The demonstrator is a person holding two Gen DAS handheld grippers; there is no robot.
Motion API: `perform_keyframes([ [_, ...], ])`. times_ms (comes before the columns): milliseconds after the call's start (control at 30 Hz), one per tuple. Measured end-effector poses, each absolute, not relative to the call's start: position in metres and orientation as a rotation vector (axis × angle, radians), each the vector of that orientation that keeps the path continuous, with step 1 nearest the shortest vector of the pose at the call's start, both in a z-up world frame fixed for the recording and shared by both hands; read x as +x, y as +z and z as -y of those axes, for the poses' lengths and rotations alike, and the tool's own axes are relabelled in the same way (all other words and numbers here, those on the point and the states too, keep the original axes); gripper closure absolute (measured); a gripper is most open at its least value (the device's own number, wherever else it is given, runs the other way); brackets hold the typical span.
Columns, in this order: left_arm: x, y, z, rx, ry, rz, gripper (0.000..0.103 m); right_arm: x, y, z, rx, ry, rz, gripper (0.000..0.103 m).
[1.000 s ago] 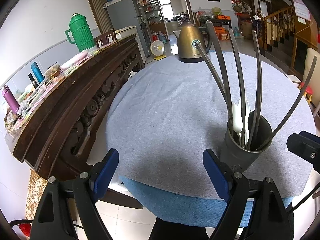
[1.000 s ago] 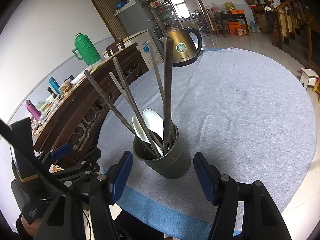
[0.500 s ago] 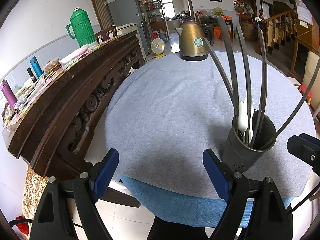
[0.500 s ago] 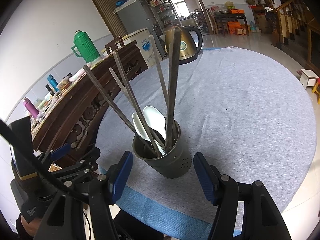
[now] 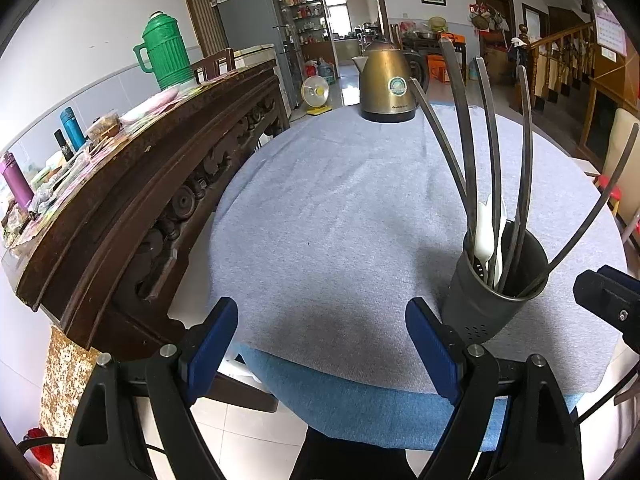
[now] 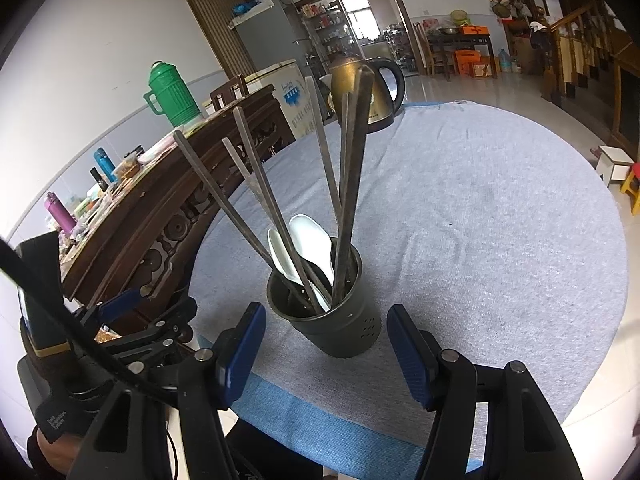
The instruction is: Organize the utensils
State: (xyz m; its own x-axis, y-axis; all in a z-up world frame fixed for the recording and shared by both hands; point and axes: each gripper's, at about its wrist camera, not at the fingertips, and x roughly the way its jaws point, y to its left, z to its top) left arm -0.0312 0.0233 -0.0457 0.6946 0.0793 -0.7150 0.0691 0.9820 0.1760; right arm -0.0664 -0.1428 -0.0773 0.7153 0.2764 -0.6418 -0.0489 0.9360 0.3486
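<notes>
Utensils (image 6: 352, 176) upright, handles fanning upward from holder (image 6: 340, 328); both grippers' fingers (image 5: 212, 340) wide, empty.

Left gripper (image 5: 322, 342) angled downward, blue-padded jaws spread wide, nothing between them — right gripper (image 6: 326, 346) likewise tilted down, jaws parted, pads clear of any contact.

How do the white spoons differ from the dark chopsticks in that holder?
The white spoons are short and broad, barely clearing the rim; the chopsticks are long and thin, rising far above it. The spoons are glossy white, the chopsticks dull dark brown. Both stand leaning in the same dark holder.
</notes>
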Motion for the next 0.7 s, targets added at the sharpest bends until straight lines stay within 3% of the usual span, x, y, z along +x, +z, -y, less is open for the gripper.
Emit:
perform_keyframes([
  [700,-0.039,-0.039,-0.016,0.213,0.017,-0.792,0.017,-0.076,-0.075,0.156,0.341,0.181,-0.725,0.036],
])
